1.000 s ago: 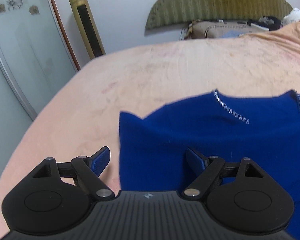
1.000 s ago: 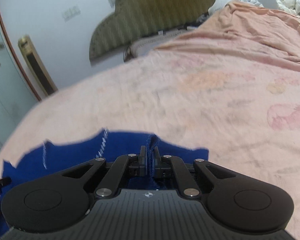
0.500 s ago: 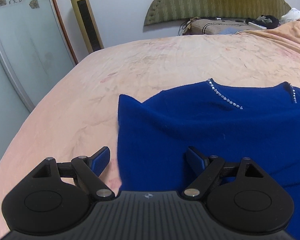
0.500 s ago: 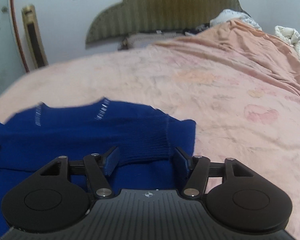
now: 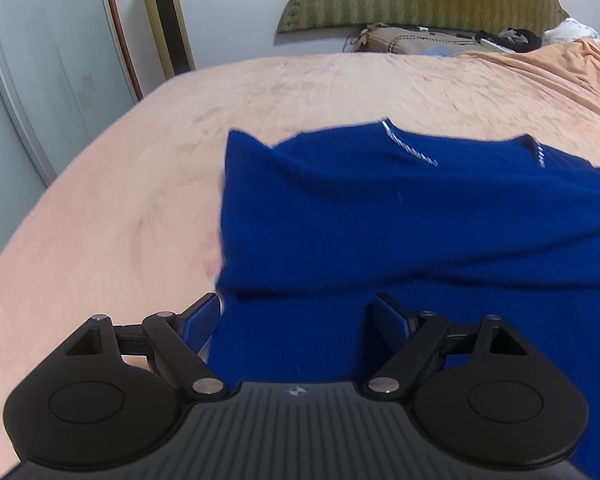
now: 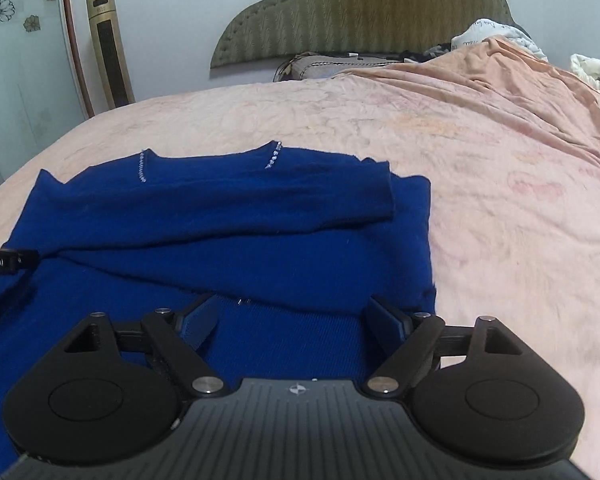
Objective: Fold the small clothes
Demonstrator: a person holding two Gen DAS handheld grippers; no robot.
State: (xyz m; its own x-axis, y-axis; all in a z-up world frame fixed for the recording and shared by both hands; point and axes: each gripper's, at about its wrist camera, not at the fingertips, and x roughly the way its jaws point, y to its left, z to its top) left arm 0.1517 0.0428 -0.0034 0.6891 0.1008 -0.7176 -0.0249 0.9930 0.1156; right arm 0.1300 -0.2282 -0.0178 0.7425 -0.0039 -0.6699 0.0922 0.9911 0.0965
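Observation:
A royal-blue knit sweater (image 6: pixel 236 232) with sparkly trim at the neckline lies on the pink bedspread (image 6: pixel 480 184). One sleeve (image 6: pixel 260 200) is folded across the chest, its cuff near the right edge. In the left wrist view the sweater (image 5: pixel 400 232) fills the middle and right. My left gripper (image 5: pixel 298 318) is open and empty over the sweater's lower left edge. My right gripper (image 6: pixel 292 320) is open and empty over the lower hem. The left gripper's tip (image 6: pixel 4 262) shows at the right wrist view's left edge.
The bed's left edge (image 5: pixel 60 208) drops off toward a glass door (image 5: pixel 48 72) and a gold tower fan (image 5: pixel 166 20). A green headboard (image 6: pixel 360 12) and pillows stand at the back. Bunched orange bedding (image 6: pixel 520 80) rises at the right.
My right gripper let go of the sleeve, opened wide and pulled back toward the hem; the sleeve now lies across the chest. My left gripper stayed open and shifted slightly.

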